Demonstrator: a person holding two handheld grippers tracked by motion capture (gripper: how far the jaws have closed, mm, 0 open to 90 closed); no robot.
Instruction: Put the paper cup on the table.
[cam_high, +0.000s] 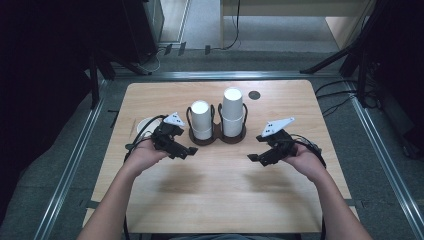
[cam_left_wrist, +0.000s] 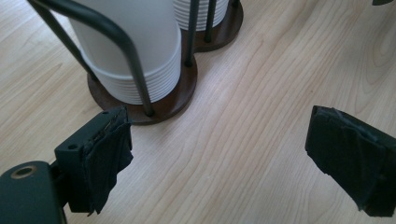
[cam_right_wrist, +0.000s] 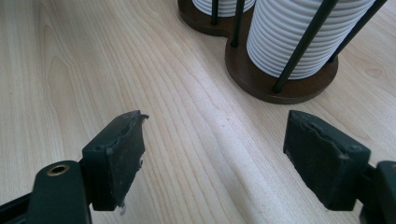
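My left hand-held gripper (cam_high: 184, 150) and right hand-held gripper (cam_high: 255, 157): both released, jaws wide, empty, hovering over pale wooden surface (cam_high: 220, 190). 2 stacks of white ribbed paper cups (cam_high: 201, 120) stand in dark brown 2-well wire-post holder (cam_high: 216, 137) mid-surface, just ahead between my grippers. Cups likely light, thin, crushable. Best pinch top cup's wall gently, above posts, lift straight up.
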